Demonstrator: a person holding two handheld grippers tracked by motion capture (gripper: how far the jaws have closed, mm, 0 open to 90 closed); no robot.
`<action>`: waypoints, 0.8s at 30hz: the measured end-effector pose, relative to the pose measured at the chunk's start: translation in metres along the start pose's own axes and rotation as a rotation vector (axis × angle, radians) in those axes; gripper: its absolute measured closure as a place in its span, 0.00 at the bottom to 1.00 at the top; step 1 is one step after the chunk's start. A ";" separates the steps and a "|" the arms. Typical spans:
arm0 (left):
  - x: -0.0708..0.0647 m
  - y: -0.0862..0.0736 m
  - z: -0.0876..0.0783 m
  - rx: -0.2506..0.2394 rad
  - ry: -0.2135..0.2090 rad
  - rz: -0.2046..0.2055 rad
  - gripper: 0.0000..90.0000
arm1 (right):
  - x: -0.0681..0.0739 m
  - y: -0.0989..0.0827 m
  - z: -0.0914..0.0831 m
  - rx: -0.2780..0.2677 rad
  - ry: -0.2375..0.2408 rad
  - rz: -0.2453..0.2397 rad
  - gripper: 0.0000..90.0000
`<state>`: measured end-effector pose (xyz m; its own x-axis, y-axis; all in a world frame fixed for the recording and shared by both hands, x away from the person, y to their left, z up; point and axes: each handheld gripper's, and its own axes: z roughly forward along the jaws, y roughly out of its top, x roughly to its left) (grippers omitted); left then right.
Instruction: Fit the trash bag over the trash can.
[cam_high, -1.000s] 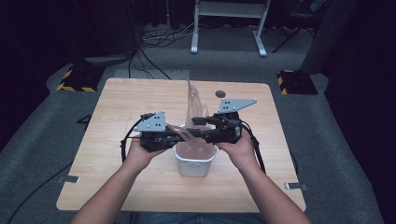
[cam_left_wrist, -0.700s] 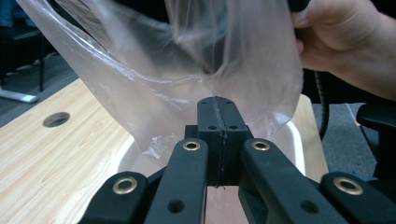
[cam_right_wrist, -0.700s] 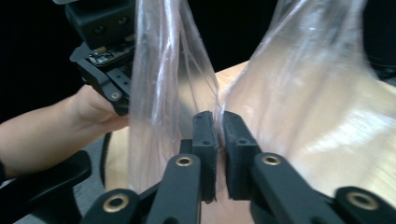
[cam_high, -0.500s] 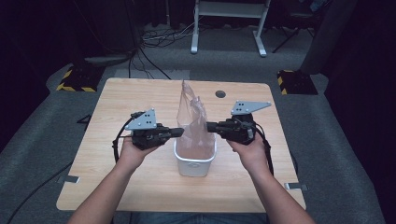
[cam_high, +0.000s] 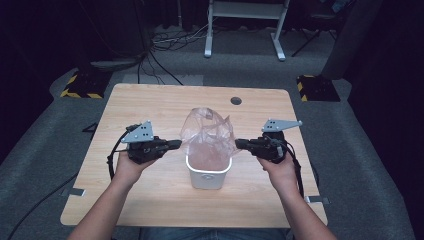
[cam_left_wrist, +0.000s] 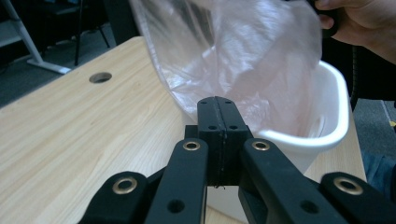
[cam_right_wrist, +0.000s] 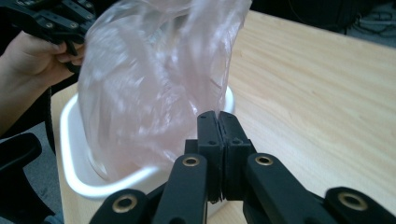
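A thin, clear pinkish plastic bag stands in a small white bin at the middle of the wooden table. My left gripper is shut on the bag's left edge, level with the bin's top. My right gripper is shut on the bag's right edge. Between them the bag's mouth is stretched wide above the bin. In the left gripper view the closed jaws pinch the film beside the bin's rim. In the right gripper view the gripper meets the bag over the rim.
A round cable hole lies in the table behind the bin. Bare wood surrounds the bin on all sides. Beyond the far edge stand a white desk frame, floor cables and two yellow-black striped blocks.
Both hands have moved apart and down, from close together above the bin to either side of it. The bag, a tall narrow strip before, is now spread wide and sits lower.
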<state>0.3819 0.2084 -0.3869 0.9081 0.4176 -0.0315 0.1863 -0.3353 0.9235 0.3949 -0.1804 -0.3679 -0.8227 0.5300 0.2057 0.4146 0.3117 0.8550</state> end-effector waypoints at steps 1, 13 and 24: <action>0.001 -0.003 0.001 0.007 -0.001 -0.002 1.00 | -0.001 -0.003 0.001 0.005 -0.004 0.003 0.99; 0.016 0.006 -0.011 -0.113 0.027 -0.099 0.59 | -0.004 0.004 -0.010 -0.093 -0.030 -0.014 0.64; 0.035 0.035 0.009 -0.070 0.007 -0.177 0.50 | -0.002 0.031 -0.001 -0.159 -0.055 -0.082 0.55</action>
<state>0.4233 0.2039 -0.3593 0.8610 0.4704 -0.1934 0.3160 -0.1969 0.9281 0.4089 -0.1726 -0.3407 -0.8268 0.5517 0.1094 0.2767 0.2296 0.9331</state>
